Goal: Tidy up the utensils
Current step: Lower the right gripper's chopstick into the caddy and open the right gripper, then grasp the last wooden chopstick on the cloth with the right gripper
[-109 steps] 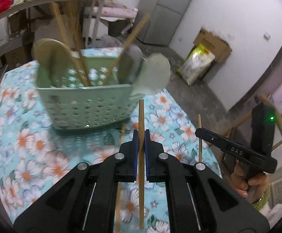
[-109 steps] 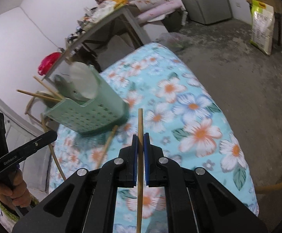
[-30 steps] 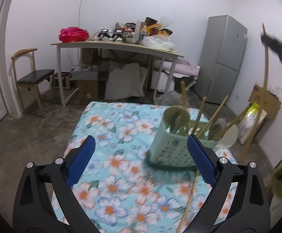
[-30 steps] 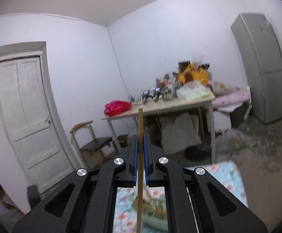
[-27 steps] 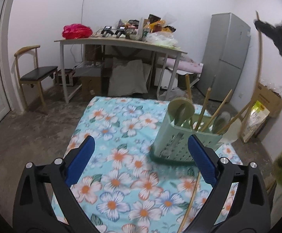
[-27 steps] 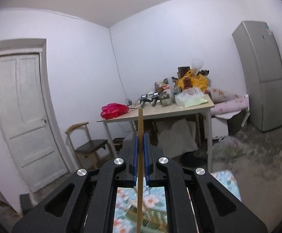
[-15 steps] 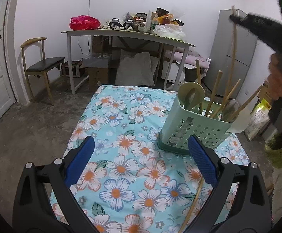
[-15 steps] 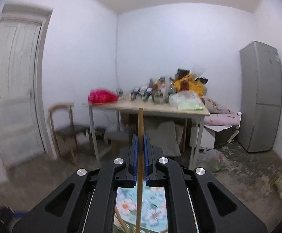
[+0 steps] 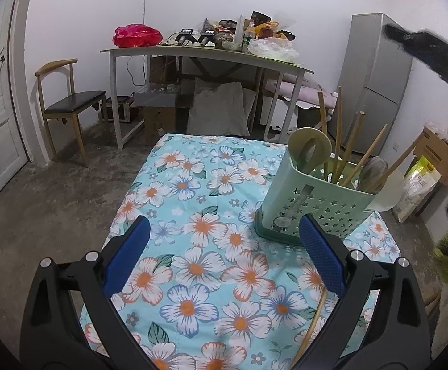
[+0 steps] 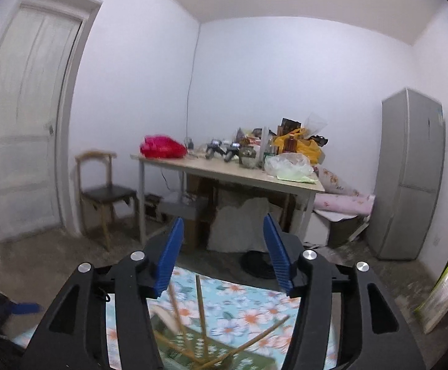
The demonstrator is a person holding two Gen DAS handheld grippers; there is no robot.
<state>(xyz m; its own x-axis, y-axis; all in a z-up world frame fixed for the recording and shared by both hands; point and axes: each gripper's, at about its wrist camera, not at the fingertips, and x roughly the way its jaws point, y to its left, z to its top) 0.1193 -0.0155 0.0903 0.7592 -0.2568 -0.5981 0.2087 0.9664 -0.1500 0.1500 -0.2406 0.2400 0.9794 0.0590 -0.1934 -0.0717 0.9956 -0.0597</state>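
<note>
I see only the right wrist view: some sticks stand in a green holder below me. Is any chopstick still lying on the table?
Observer: Yes, one chopstick lies on the flowered cloth, apart from the green holder.
Operator: Does the left tool hold something?
Observer: No, the left tool is open and empty, above the cloth.
Operator: Is the holder upright?
Observer: Yes, it stands upright, with a pale green spoon leaning inside it.

One green utensil holder [image 9: 312, 205] holds five wooden chopsticks [image 9: 352, 148] and three spoons [image 9: 309, 149]; beside it one chopstick [image 9: 312, 326] lies loose.
</note>
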